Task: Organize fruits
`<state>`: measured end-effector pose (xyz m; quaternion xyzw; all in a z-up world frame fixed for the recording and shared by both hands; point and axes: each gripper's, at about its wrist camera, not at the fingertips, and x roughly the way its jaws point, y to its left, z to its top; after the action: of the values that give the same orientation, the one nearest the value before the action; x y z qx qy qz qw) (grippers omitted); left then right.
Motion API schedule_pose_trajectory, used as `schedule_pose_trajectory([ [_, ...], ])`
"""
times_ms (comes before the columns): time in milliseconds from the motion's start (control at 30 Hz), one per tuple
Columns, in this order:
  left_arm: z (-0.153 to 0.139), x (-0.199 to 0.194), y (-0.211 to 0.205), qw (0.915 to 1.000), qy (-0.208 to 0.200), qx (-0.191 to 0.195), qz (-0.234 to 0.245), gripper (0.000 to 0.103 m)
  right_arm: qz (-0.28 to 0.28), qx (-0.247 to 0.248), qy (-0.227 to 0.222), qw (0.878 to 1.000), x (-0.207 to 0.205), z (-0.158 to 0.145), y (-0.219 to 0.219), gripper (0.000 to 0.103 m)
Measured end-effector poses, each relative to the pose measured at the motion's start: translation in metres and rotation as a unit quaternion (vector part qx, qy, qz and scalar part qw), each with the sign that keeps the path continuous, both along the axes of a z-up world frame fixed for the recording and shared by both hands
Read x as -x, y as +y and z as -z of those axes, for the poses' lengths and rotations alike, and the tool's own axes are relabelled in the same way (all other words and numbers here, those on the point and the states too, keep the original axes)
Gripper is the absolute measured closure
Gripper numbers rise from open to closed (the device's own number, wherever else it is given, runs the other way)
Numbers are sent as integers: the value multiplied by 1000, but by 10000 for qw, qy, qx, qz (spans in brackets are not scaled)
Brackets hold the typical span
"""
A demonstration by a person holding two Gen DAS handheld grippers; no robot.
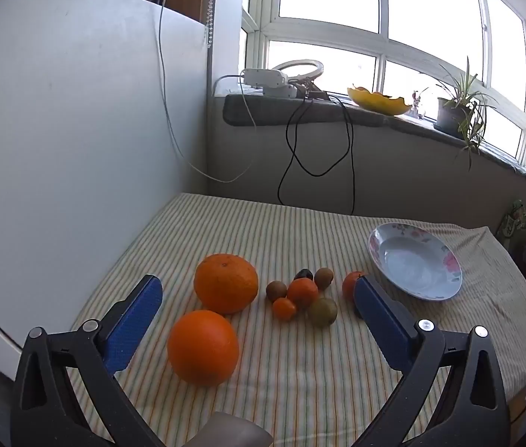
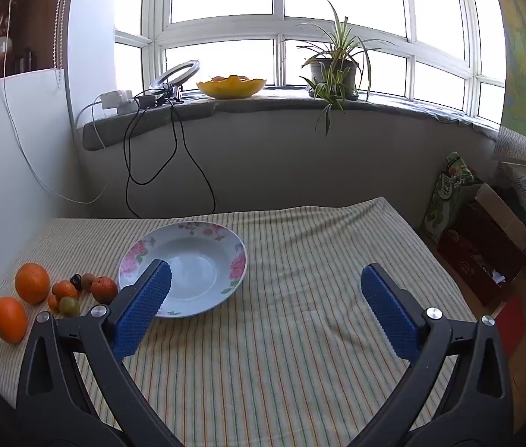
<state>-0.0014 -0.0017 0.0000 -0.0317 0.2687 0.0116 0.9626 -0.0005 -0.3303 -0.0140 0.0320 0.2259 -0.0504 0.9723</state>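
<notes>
Your fruit sits loose on the striped cloth-covered table (image 1: 300, 391): two big round oranges (image 1: 203, 347), then a tight clump of small mandarins, brown kiwis and one dark fruit (image 1: 302, 292). All of it lies left of the empty floral-rimmed ceramic plate (image 2: 188, 264).

Risks, as I judge them: round fruit rolls if you nudge it, and the clump is packed, so closing on one piece likely knocks its neighbours. The plate is shallow, and a big orange dropped in could roll out.

Your left gripper (image 1: 259, 298) hangs tilted down over the oranges, jaws spread wide, holding nothing. Your right gripper (image 2: 266, 283) is tilted down near the plate, also spread wide and bare.
</notes>
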Motion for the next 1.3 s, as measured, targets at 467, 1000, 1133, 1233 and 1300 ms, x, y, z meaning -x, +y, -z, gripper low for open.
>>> schedule_pose_trajectory([
  [467, 3, -2, 2, 10000, 50, 13, -53, 1, 5, 242, -27, 9997, -2, -1, 7, 0],
  [1000, 3, -2, 1, 10000, 44, -24, -61, 1, -5, 249, 0, 9997, -1, -3, 8, 0],
  [1133, 3, -3, 0, 10000, 45, -32, -43, 1, -6, 250, -5, 9997, -1, -4, 8, 0],
  [1233, 3, -3, -1, 10000, 51, -29, -44, 1, -3, 253, -3, 9997, -1, -4, 9, 0],
  [1300, 3, -3, -1, 10000, 56, -23, -45, 1, -3, 254, -4, 9997, -1, -4, 9, 0],
])
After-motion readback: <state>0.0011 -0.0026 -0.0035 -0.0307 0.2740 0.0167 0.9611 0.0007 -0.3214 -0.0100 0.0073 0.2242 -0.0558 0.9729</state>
